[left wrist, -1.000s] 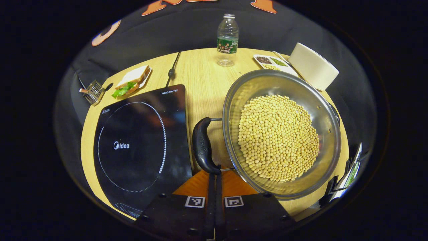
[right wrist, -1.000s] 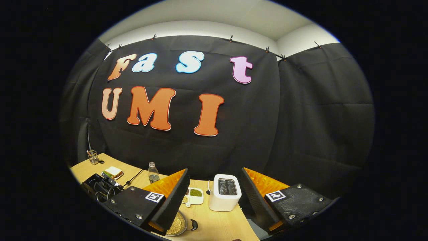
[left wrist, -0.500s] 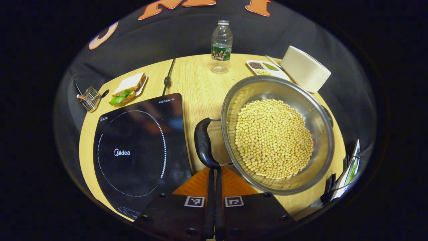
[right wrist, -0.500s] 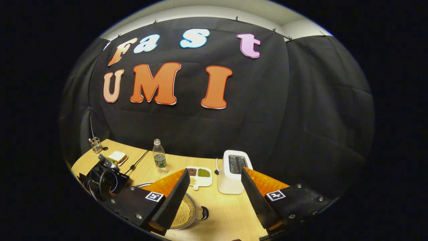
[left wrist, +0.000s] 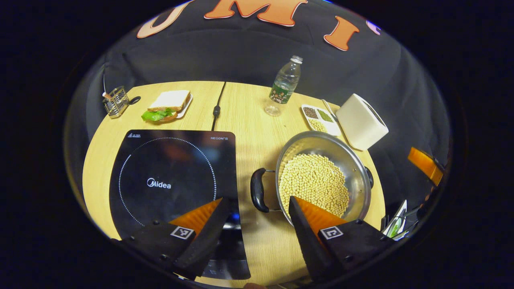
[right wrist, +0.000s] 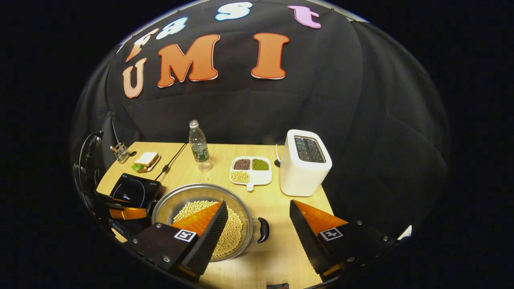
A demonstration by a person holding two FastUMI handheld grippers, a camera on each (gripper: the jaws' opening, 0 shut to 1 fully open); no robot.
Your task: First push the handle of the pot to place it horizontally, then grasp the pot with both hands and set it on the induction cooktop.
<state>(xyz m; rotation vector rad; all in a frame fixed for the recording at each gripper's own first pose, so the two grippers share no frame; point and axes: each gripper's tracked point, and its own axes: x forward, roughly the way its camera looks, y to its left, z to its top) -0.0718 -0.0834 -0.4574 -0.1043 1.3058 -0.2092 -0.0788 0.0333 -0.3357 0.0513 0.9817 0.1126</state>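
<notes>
Pot (left wrist: 321, 176) of pale beans, steel, sitting flat on the worktop (left wrist: 253, 120) just right of the induction cooktop (left wrist: 172, 184) — not on it. Black side handle (left wrist: 259, 195) lying level toward the cooktop, a small gap of bare wood between the two; second black handle (right wrist: 263, 229) on the far side, seen in the right gripper view.

Left hand-held gripper (left wrist: 257, 210) spread wide above the near edge, gripping nothing: one finger over the cooktop's corner, the other over the pot's near rim, the level handle in the gap between them. Right hand-held gripper (right wrist: 257, 214) likewise parted and empty, one finger over the beans, the other over bare wood to the side, the second handle between — touching neither, as far as can be told.

Farther back: white toaster (right wrist: 305, 162) beside a divided dish of beans (right wrist: 251, 170), clear water bottle (left wrist: 283, 86), sandwich on a plate (left wrist: 168, 105), small wire holder (left wrist: 115, 101) at the far corner, black power cord (left wrist: 217, 106) running back from the cooktop.
</notes>
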